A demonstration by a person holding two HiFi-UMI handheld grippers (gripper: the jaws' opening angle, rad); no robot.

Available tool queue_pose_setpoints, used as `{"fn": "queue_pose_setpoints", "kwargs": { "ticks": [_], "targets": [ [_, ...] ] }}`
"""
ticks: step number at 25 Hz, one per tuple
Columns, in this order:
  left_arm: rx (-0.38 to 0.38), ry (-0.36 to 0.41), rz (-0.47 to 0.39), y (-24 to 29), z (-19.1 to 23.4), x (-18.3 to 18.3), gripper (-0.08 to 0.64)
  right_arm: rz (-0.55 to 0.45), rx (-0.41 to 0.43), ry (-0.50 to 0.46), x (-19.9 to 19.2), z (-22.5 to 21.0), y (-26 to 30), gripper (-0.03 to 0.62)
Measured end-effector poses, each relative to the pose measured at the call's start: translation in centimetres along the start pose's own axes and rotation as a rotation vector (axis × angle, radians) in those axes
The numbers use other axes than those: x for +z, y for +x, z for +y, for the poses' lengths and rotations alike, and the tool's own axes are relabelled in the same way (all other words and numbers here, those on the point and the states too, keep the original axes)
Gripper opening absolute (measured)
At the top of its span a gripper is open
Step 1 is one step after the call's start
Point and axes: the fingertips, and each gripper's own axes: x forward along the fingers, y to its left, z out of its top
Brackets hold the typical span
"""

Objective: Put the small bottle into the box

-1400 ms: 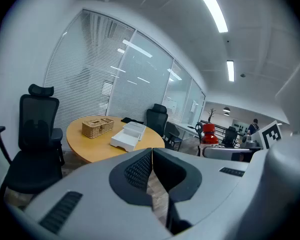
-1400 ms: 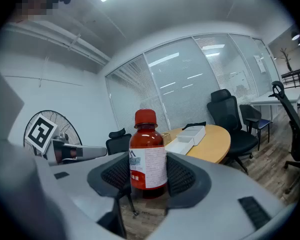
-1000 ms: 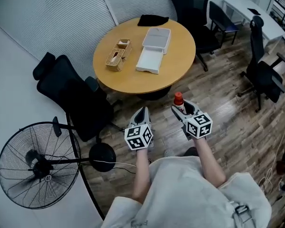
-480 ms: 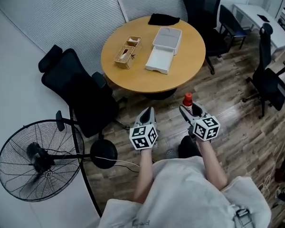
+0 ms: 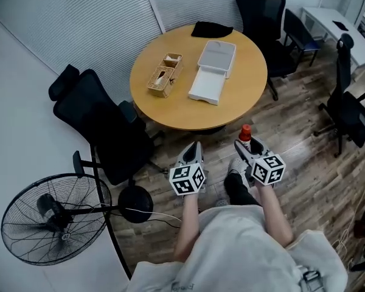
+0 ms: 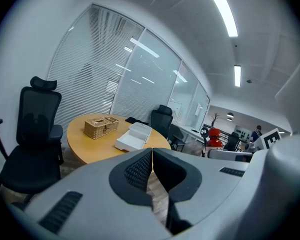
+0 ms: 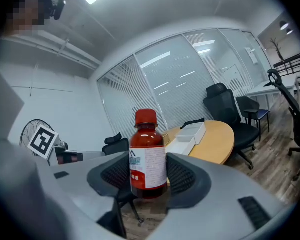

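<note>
Right gripper view: the small bottle stands upright between the two dark padded jaws of the right gripper, which are pressed against its sides and hold it. It is brown, with a red cap and a white label wrapped round its body. In the head view the small bottle shows as a red cap poking out ahead of the right gripper, in the air over the wooden floor, just short of the near edge of the round table and well apart from the box.

The box is white and lies open on the table, its lid folded back on the far side; the tray looks bare inside. To its left on the tabletop sits a wicker basket, and at the far edge lies a dark folded thing.

The left gripper hangs beside the right one, also over the floor. In the left gripper view its jaws are closed flat against each other, with nothing between them.

A black office chair stands left of the table, another behind it. A standing fan is at the lower left.
</note>
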Motion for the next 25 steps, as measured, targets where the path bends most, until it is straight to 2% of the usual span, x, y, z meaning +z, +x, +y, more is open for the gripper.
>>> {"fn": "queue_pose_setpoints", "kwargs": {
  "ticks": [9, 25],
  "targets": [
    [0.005, -0.008, -0.003, 6.9, 1.3, 4.4, 0.029, 0.02, 0.014, -0.009, 3.9, -4.3, 5.7, 0.228],
    [0.086, -0.049, 0.016, 17.4, 4.5, 9.1, 0.029, 0.073, 0.081, -0.005, 9.3, -11.0, 16.4, 0.229]
  ]
}}
